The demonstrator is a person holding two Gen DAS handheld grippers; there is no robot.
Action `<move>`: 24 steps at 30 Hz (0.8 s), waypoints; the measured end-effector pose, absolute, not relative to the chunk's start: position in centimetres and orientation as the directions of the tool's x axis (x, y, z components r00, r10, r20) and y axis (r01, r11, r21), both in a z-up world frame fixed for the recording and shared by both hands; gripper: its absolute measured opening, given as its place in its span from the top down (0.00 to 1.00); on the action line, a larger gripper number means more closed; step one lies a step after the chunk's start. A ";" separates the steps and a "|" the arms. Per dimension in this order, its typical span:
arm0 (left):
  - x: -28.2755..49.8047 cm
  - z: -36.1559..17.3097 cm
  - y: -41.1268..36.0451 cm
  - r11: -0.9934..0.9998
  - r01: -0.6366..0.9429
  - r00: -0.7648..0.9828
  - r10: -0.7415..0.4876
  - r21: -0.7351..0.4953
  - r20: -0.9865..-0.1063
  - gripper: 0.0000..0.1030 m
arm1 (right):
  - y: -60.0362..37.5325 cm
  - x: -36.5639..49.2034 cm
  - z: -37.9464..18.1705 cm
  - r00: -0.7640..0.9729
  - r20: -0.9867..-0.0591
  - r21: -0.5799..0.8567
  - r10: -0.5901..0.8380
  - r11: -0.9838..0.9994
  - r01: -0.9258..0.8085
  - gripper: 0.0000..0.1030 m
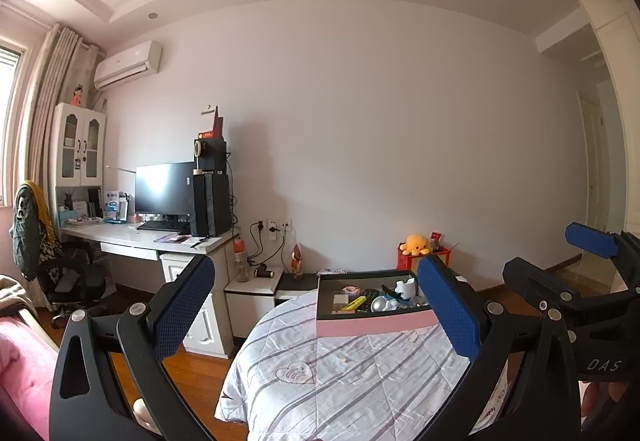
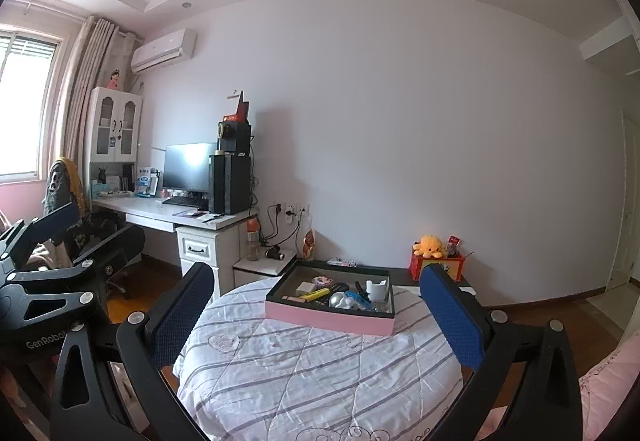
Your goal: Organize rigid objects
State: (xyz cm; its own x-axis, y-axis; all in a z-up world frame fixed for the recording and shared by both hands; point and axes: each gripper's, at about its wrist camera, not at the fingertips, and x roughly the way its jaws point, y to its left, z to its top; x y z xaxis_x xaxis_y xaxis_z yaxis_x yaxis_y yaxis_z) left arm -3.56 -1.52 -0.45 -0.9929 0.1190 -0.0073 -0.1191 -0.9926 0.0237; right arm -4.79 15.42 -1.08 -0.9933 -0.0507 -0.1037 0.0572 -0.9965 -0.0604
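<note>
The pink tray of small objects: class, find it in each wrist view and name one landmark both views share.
Left wrist view: the pink tray sits right of centre on the striped quilt.
Right wrist view: pink tray sits near centre.
Shared landmark: the orange plush octopus behind it, by the wall.

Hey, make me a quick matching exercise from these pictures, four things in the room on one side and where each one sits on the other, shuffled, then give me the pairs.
Things:
1. pink tray
2. orange plush octopus
3. monitor
4. air conditioner

Places:
A. high on the wall
B. on the red box
C. on the striped quilt
D. on the white desk

Pairs: 1-C, 2-B, 3-D, 4-A
</note>
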 end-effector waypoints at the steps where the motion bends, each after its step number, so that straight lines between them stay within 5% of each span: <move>1: -3.5 -0.5 -1.6 -0.992 -0.123 -0.992 0.123 0.021 -0.002 0.00 | 15.4 -4.7 -1.1 -0.994 -0.098 -0.063 -0.046 -0.997 0.053 0.00; 24: -4.1 -2.4 -2.1 -0.994 -0.080 -0.996 0.084 0.072 0.042 0.00 | 14.5 -4.8 -3.1 -0.997 -0.060 -0.059 -0.045 -0.997 0.049 0.00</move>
